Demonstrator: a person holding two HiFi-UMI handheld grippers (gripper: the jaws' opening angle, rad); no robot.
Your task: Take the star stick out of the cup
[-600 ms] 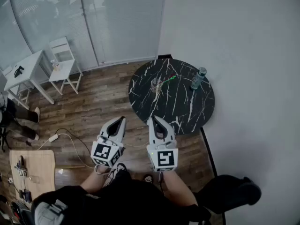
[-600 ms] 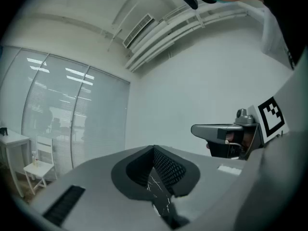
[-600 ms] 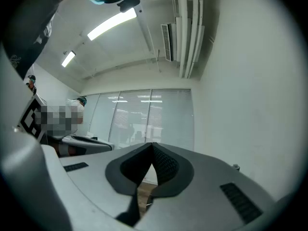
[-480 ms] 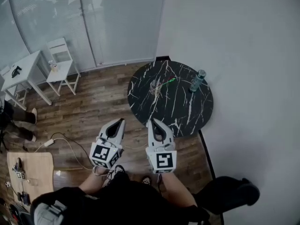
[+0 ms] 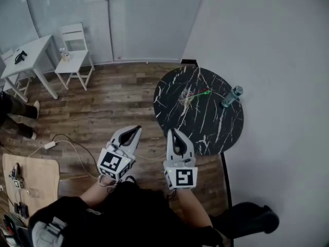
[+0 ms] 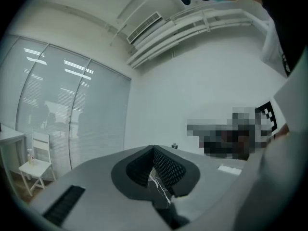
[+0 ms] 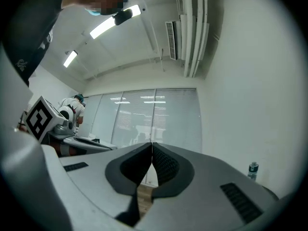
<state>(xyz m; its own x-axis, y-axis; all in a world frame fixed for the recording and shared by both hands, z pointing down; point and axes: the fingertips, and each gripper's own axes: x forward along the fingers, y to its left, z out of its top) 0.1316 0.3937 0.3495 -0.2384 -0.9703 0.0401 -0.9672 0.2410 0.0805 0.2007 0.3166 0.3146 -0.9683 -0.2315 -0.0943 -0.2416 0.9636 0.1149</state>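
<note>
A clear cup (image 5: 186, 96) stands on the round black marble table (image 5: 216, 127), with the red-and-green star stick (image 5: 201, 93) leaning out of it to the right. Both grippers hang over the wooden floor, well short of the table. My left gripper (image 5: 138, 128) is shut and empty. My right gripper (image 5: 170, 131) is shut too, its tip near the table's near edge. In the left gripper view the jaws meet at the tip (image 6: 154, 148); the right gripper view shows the same (image 7: 152, 144). Neither of those views shows the cup.
A water bottle (image 5: 231, 96) stands at the table's right edge, also seen in the right gripper view (image 7: 252, 170). A white table (image 5: 28, 60) and white chair (image 5: 74, 53) stand far left. A cable (image 5: 77, 145) lies on the floor. A wall runs along the right.
The head view has shifted, so the table now sits a little further right in frame. Both grippers stay shut and in nearly the same place in the frame.
</note>
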